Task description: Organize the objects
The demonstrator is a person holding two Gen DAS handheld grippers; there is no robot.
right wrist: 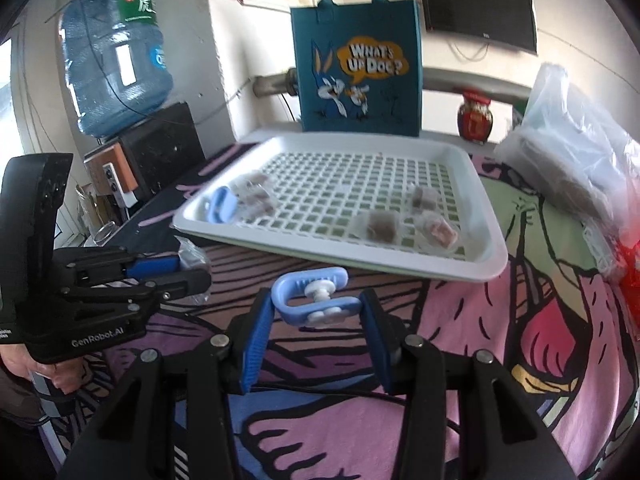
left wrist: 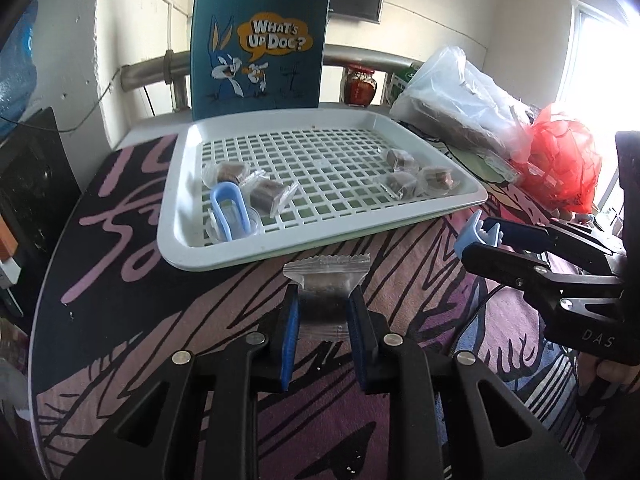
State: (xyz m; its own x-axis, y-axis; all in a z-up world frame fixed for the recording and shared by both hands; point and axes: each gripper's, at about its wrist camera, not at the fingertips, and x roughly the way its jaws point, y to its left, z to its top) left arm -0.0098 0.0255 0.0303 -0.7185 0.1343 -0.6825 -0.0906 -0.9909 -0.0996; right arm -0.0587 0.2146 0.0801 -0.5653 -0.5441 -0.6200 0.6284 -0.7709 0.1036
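My left gripper [left wrist: 323,304] is shut on a clear-wrapped brown snack packet [left wrist: 325,286] and holds it just in front of the white grid tray [left wrist: 192,240]. It also shows in the right wrist view [right wrist: 192,270]. My right gripper [right wrist: 316,306] is shut on a light blue clip [right wrist: 310,294] before the tray's [right wrist: 472,268] front rim; it shows at the right of the left wrist view [left wrist: 476,232]. The tray holds several wrapped snacks [left wrist: 400,184] and another blue clip [left wrist: 228,210].
A blue "What's Up Doc?" tote bag [left wrist: 260,44] stands behind the tray. A red jar [left wrist: 360,84], a clear plastic bag [left wrist: 460,96] and a red bag [left wrist: 560,160] lie at the right. A water jug [right wrist: 116,48] stands at the left.
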